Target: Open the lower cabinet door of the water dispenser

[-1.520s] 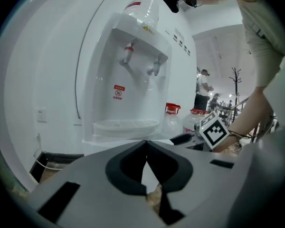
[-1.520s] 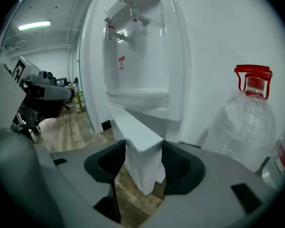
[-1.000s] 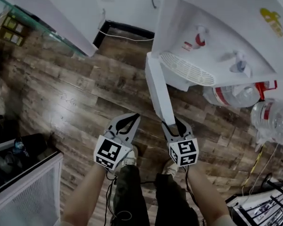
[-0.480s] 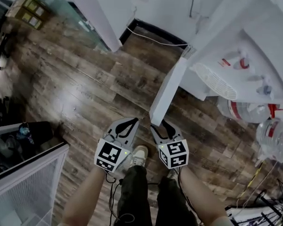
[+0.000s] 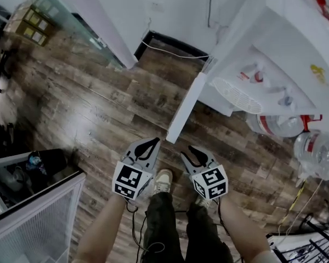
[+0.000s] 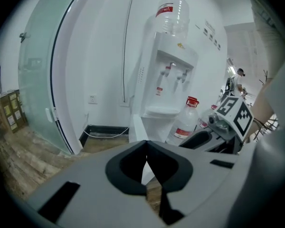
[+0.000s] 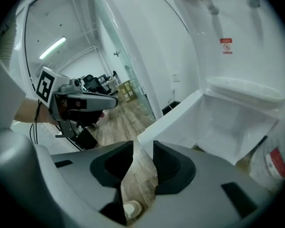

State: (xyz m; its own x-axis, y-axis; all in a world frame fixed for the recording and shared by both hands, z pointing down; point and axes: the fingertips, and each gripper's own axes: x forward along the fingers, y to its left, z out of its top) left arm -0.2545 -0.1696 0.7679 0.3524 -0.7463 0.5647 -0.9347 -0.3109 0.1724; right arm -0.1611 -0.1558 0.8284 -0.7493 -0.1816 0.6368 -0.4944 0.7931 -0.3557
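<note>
Although the jaws of the right gripper [image 7: 143,148] have just been closing, a narrow gap is kept between them and nothing is gripped; the left gripper [image 6: 146,151] is seen with its tips together, empty. The cabinet door [image 5: 185,109] is stood wide open just ahead of the right gripper, untouched, joined low on the water dispenser [image 5: 274,53] by the wall.

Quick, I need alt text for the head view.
The white lower cabinet door of the white water dispenser stands swung open over the brown wooden floor. Both grippers hover clear of its free edge: left gripper shut, right gripper empty, its jaws just closing.
</note>
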